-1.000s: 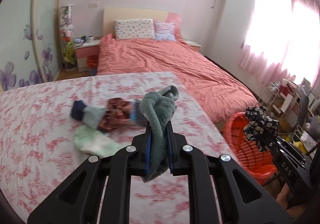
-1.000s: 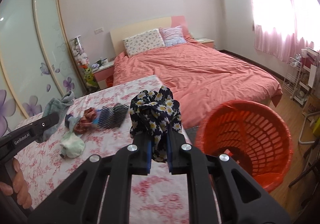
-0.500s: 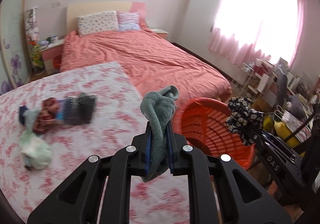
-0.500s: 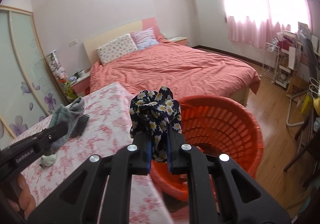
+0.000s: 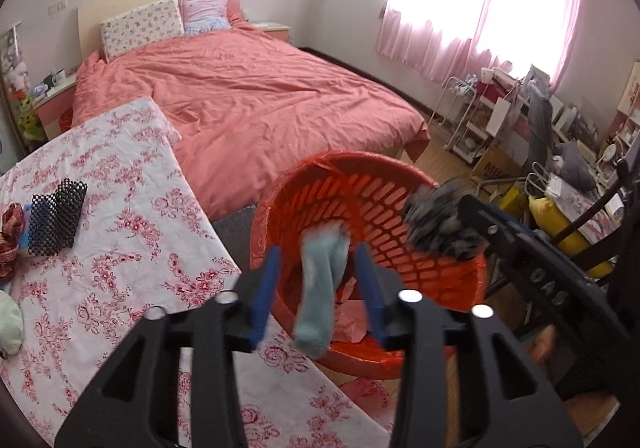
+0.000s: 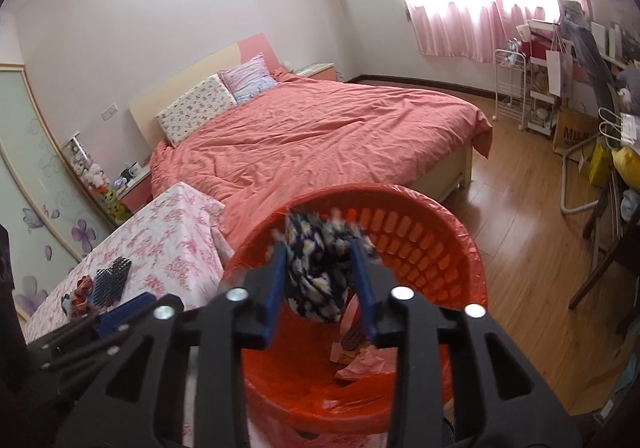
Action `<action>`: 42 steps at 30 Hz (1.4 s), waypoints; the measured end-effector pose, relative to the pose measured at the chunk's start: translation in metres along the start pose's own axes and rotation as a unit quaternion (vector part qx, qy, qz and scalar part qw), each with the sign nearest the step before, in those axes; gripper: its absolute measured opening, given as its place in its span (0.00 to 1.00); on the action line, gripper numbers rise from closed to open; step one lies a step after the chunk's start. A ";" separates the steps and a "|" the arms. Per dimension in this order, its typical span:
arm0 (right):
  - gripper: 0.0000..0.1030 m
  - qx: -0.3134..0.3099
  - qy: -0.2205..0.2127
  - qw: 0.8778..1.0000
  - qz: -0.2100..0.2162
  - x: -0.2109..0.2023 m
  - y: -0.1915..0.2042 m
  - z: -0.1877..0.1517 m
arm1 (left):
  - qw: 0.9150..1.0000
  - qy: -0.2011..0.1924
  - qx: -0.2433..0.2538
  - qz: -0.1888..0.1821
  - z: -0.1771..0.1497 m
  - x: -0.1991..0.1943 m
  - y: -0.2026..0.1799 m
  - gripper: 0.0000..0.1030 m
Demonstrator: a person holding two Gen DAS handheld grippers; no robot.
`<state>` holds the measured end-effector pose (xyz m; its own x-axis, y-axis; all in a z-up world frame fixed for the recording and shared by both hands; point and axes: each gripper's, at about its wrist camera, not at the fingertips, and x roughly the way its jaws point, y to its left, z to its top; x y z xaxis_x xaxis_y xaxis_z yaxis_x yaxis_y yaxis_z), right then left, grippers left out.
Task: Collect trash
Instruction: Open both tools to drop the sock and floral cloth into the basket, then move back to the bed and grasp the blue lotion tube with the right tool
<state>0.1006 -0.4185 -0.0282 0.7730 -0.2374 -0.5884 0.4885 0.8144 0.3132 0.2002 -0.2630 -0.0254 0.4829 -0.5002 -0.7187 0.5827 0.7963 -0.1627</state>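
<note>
- The left claw [image 5: 316, 280] hung over the orange laundry-style basket [image 5: 384, 204], its jaws opening; a blurred pale green sock [image 5: 320, 288] sat loose in the gap between the blue pads [image 5: 264, 288], touching neither pad clearly.
- In the left wrist view the basket lay at about 5 o'clock from the frame's centre, just beside the edge of the floral tabletop [image 5: 120, 232].
- The right claw [image 6: 324, 276] was also over the basket [image 6: 420, 236], jaws opening, with a dark daisy-print cloth [image 6: 320, 272] blurred between its blue pads [image 6: 278, 280] and no firm pinch visible.
- In the left wrist view the right claw [image 5: 460, 220] came in from 3 o'clock, the dark cloth [image 5: 436, 220] at its tip over the basket's far rim.
- Crumpled pink paper [image 6: 364, 364] lay on the basket floor.
- On the tabletop, at 9 o'clock in the left wrist view, lay a black mesh piece [image 5: 56, 220], a red patterned cloth bundle [image 5: 10, 236] just beside it, and a pale green wad [image 5: 10, 324] lower down.
- A bed with a coral cover [image 5: 248, 100] filled the 12 o'clock area, behind the basket.
- The left claw's black frame [image 6: 92, 328] showed at 8 o'clock in the right wrist view.
</note>
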 end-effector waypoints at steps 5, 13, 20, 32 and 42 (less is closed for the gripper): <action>0.45 -0.007 -0.002 1.000 -0.017 0.003 -0.001 -0.004 | 1.000 0.007 -0.009 0.019 -0.006 -0.002 0.009 0.49; 0.51 -0.045 -0.004 0.999 -0.021 0.004 0.027 -0.010 | 0.997 0.005 -0.039 0.067 -0.017 -0.018 0.050 0.57; 0.52 -0.070 0.006 0.997 -0.009 0.004 0.059 -0.018 | 0.992 0.001 -0.073 0.103 -0.031 -0.041 0.103 0.57; 0.52 -0.119 0.029 0.992 0.016 0.013 0.127 -0.039 | 0.977 -0.009 -0.134 0.166 -0.061 -0.086 0.194 0.57; 0.54 -0.163 0.055 0.984 0.047 0.027 0.186 -0.064 | 0.957 -0.020 -0.197 0.212 -0.090 -0.122 0.265 0.60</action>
<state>0.1862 -0.2390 -0.0336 0.7510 -0.1093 -0.6511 0.2483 0.9606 0.1251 0.2373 0.0399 -0.0413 0.6506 -0.1104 -0.7513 0.0414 0.9931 -0.1101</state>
